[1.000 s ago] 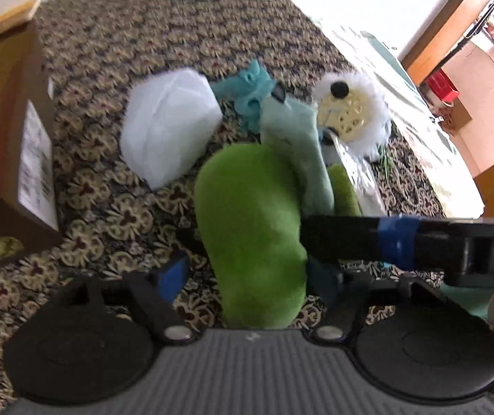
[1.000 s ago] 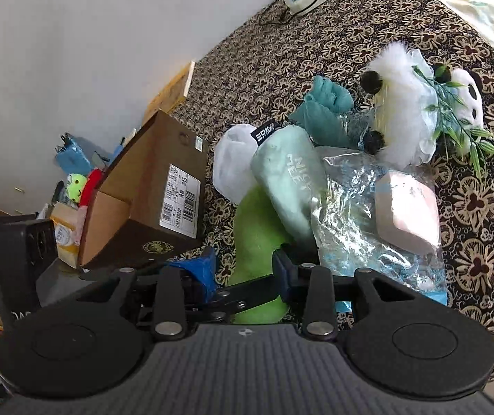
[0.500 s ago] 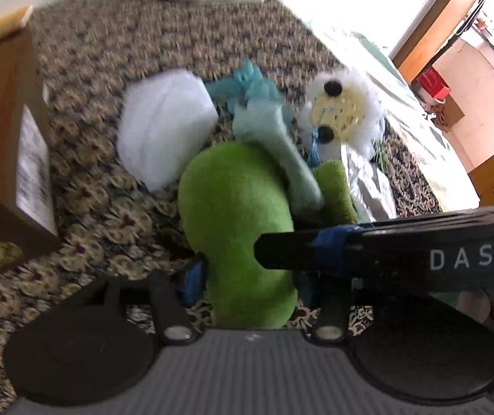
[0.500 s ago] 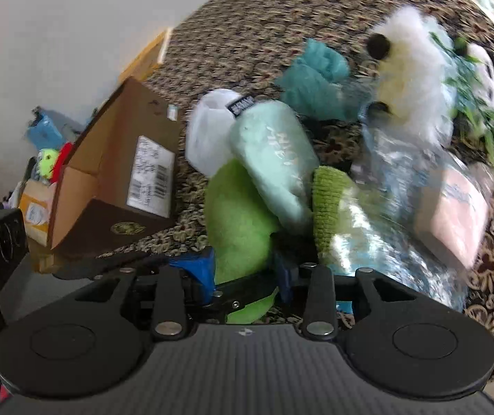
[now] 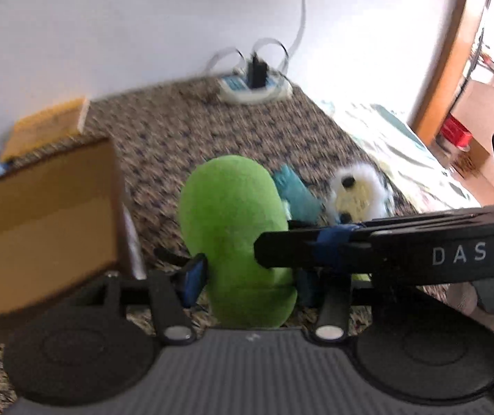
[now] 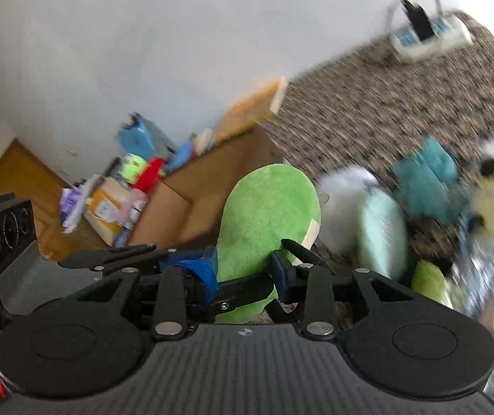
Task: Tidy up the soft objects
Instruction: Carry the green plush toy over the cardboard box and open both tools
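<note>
Standing open and apparently empty on the patterned bed (image 5: 233,128), the cardboard box (image 5: 46,214) marks how little is sorted: the green plush (image 5: 233,221) is lifted just beside it, not yet inside. Beyond that plush from the box, the white pouch (image 6: 345,190), mint pillow (image 6: 382,235), teal cloth (image 6: 427,180) and fluffy white toy (image 5: 357,200) lie unsorted. Both the left hand-held gripper (image 5: 247,283) and the right hand-held gripper (image 6: 247,269) pinch the plush's lower end, the right one's jaws closing further.
</note>
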The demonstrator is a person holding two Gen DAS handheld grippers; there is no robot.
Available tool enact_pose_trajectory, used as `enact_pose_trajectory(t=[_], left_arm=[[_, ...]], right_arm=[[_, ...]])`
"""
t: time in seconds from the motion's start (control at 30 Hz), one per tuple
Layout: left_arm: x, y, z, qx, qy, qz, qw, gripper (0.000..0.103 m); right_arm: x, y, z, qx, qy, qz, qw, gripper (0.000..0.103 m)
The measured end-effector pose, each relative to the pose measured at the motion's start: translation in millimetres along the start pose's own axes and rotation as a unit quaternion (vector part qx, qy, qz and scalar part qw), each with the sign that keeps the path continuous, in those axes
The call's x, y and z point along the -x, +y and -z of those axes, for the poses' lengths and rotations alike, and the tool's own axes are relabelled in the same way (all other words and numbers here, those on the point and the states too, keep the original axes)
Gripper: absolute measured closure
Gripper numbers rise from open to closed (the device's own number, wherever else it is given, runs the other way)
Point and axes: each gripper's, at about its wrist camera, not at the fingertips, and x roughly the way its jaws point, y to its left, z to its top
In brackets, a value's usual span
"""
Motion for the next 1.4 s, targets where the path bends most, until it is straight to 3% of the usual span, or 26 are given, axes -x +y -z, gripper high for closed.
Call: enact_pose_trajectory(t=[0.3,0.57,0.77,1.03,1.13,1.2,1.23,1.4], left_arm=[[32.3,49.5,-11.1,0.015,-0.065,-0.045,0.9967,0.053],[42.8,140.2,-7.0,0.031,-0.082,-0.065,0.9940,0.053],[32.1,212.0,11.8,0.049,-0.055,-0.072,0.9946,0.053],[4.1,284.6,45.7,0.071,0.003,-0.070,0.9950,0.051],[-2.6,301.4,55.5,0.080,0.021,-0.068,0.9943,0.049],[2.0,305.3,60.8,0.075,0.015,-0.076,0.9941,0.040],[3.5,305.9,60.1,0.072,0.012,-0.080,0.9941,0.030],[17.2,307.9,56.9,0.062,0.001,-0.078,0.9950,0.029]], right_arm=[[-38.2,47.4,-28.4,0.058,-0.023,-0.039,0.997,0.086],[-110.6,100.8,-37.0,0.087,-0.015,-0.046,0.995,0.086],[-178.5,135.8,-19.9,0.099,0.003,-0.032,0.995,0.086],[-250.8,150.4,7.1,0.098,0.026,0.006,0.995,0.086],[-266.5,154.6,12.6,0.096,0.033,0.015,0.995,0.085],[-271.4,155.6,14.4,0.085,0.038,0.016,0.996,0.085],[-271.5,154.7,14.3,0.077,0.039,0.015,0.996,0.085],[-256.2,147.0,11.6,0.034,0.019,0.030,0.999,0.084]])
